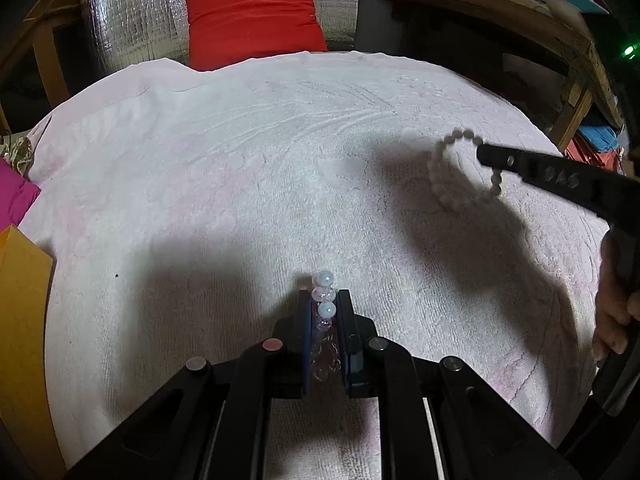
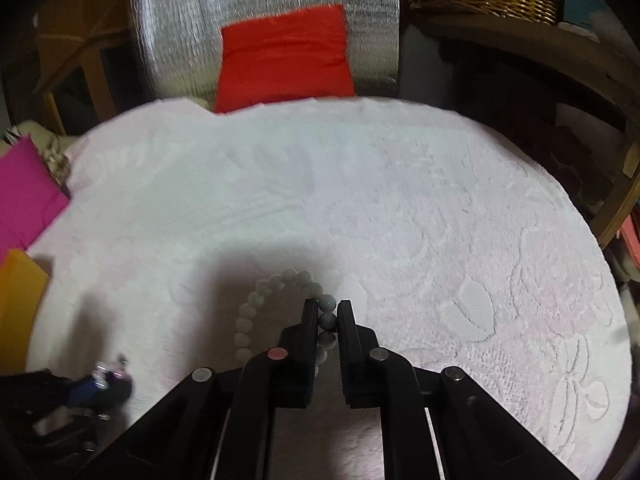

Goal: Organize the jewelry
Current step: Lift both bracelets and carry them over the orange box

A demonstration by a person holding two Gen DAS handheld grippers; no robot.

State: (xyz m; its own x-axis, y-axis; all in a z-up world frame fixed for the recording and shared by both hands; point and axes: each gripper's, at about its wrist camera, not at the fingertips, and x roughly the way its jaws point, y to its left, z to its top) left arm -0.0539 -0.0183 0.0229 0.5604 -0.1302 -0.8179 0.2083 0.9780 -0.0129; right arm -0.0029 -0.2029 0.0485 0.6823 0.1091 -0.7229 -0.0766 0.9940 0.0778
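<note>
Left wrist view: my left gripper [image 1: 326,300] pinches a pink and white bead bracelet [image 1: 325,312] just above the white towel [image 1: 240,168]. My right gripper [image 2: 327,308] clamps a pale bead bracelet [image 2: 260,300], its loop hanging clear over the towel.

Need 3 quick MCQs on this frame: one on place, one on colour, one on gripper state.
1. The cushion lies: A) beyond the towel's far edge B) on the towel's middle C) in the basket.
2. The cushion's colour: A) green B) red C) white.
3. The right gripper is: A) open and empty B) shut on the grey bead bracelet C) shut on a ring.

Key: 1 A, the cushion sits past the white towel. 2 B, plainly red. 3 B, the fingers pinch the grey bead bracelet.
</note>
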